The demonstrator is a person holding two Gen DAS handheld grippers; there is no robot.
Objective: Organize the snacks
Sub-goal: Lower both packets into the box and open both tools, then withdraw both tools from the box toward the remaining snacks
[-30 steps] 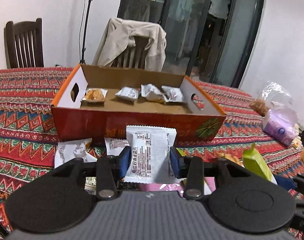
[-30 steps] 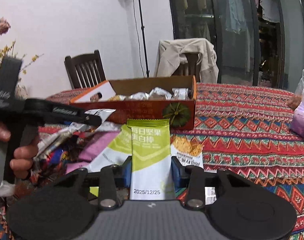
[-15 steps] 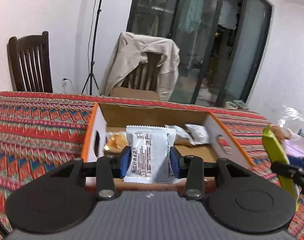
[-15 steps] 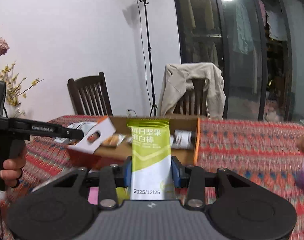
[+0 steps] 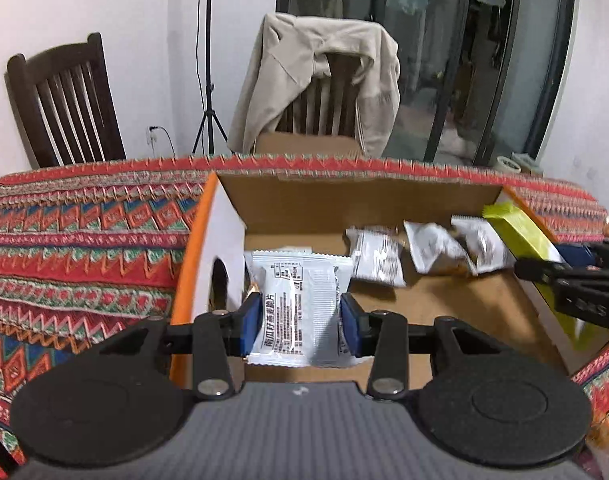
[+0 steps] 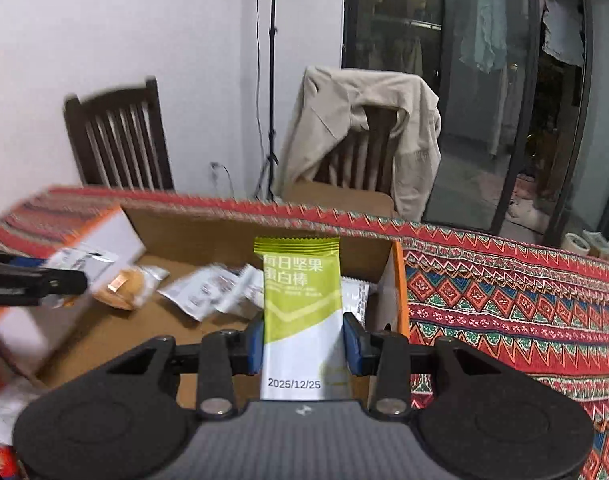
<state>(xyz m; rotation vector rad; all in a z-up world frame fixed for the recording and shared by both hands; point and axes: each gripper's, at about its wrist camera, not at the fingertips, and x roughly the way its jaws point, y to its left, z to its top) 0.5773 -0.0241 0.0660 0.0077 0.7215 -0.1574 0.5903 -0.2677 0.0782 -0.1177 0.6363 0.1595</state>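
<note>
While a second ago both packets hung over the loose pile on the counter, short of the box, we now have them carried over its open top, so the drop itself is what remains. Nearest us, our left gripper (image 5: 300, 320) is clamped on a white snack packet (image 5: 298, 304), its blue pads pressing the packet's two sides; the packet stands upright between them. Just beyond and below it lies the left end of the cardboard box (image 5: 344, 204), close by the white end wall with the handle hole. Our right gripper (image 6: 303, 346) is closed as tight as it goes on a green protein bar (image 6: 300, 304), held upright by its lower white half, with the box's right end wall just to the right of it.

Farther ahead of the left gripper, three silver-white packets (image 5: 424, 248) lie in a loose row across the box floor toward the right. From the right gripper's side we also see a round golden pastry in clear wrap (image 6: 122, 286) resting on the floor at the far left end. We judge the bare floor beneath each gripper leaves room to release both. Beyond the box the patterned counter (image 6: 504, 292) runs on, bare on its right side.
</note>
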